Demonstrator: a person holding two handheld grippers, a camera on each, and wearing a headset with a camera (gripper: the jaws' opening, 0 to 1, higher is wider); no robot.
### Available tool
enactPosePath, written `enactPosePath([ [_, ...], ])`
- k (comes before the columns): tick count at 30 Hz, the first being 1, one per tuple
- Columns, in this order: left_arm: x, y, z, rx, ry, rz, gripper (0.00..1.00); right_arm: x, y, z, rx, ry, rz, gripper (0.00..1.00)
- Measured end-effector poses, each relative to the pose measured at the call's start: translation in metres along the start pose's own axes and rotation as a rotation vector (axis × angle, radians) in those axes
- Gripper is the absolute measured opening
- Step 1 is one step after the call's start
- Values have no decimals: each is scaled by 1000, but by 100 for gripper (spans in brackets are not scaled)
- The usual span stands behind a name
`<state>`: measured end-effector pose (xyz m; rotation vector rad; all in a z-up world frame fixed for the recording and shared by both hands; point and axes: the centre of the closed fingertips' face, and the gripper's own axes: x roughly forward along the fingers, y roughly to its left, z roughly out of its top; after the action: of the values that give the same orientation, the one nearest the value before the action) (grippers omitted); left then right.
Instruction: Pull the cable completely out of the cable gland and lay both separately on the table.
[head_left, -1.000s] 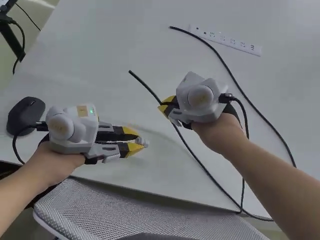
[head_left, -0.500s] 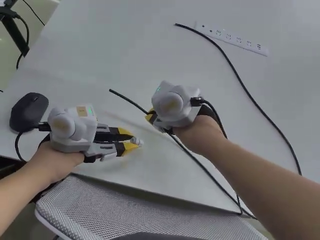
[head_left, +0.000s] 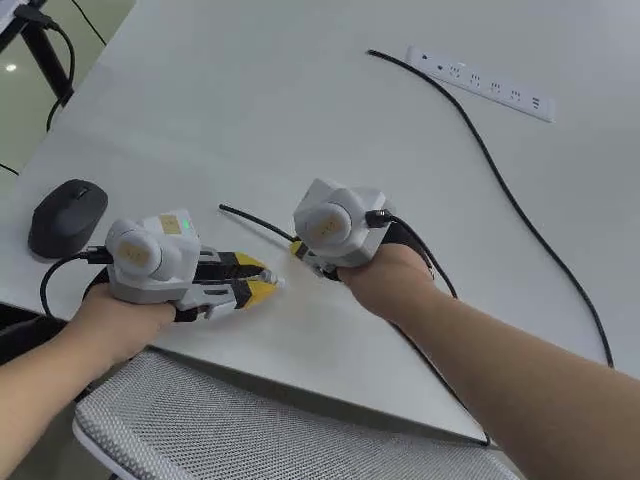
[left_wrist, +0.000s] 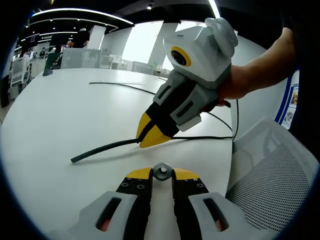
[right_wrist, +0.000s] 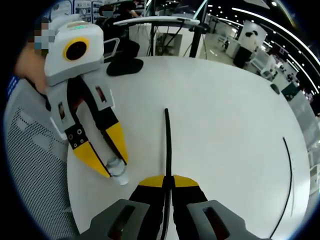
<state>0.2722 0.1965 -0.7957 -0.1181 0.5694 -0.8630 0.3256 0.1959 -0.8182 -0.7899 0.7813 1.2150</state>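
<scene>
A small grey cable gland (left_wrist: 161, 171) sits clamped between the yellow tips of my left gripper (left_wrist: 161, 175), low over the white table (head_left: 250, 110). The black cable (right_wrist: 167, 135) runs out straight from my right gripper (right_wrist: 168, 179), which is shut on it. Its free end lies bare on the table, apart from the gland (right_wrist: 118, 172). In the head view the left gripper (head_left: 262, 284) points right near the front edge. The right gripper (head_left: 298, 250) is just beyond it, with the cable (head_left: 250, 218) reaching left.
A black mouse (head_left: 68, 215) lies at the left. A white power strip (head_left: 480, 85) sits far back, and its long black lead (head_left: 510, 200) crosses the right side. A grey mesh chair (head_left: 250, 430) stands under the table's front edge.
My right gripper has carried the cable left and nearer, close beside the left gripper. The left gripper has stayed put with the gland.
</scene>
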Motion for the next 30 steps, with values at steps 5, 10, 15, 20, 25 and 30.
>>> enactPosePath([
  [5,-2,3,-5,-10,1,9,15,2,0,-1,-2,-5,7,0],
  [10,-4,8,-8,-13,2,18,15,6,1,-2,-6,3,13,0],
  [15,-6,11,-11,-7,14,20,16,6,-1,-3,3,1,14,0],
  [20,-7,12,-12,0,22,27,16,6,-1,-4,12,-2,13,0],
  [25,-7,11,-16,6,35,31,16,6,0,-4,16,0,14,0],
  [30,-6,9,-19,0,41,31,16,6,0,-4,6,5,12,0],
])
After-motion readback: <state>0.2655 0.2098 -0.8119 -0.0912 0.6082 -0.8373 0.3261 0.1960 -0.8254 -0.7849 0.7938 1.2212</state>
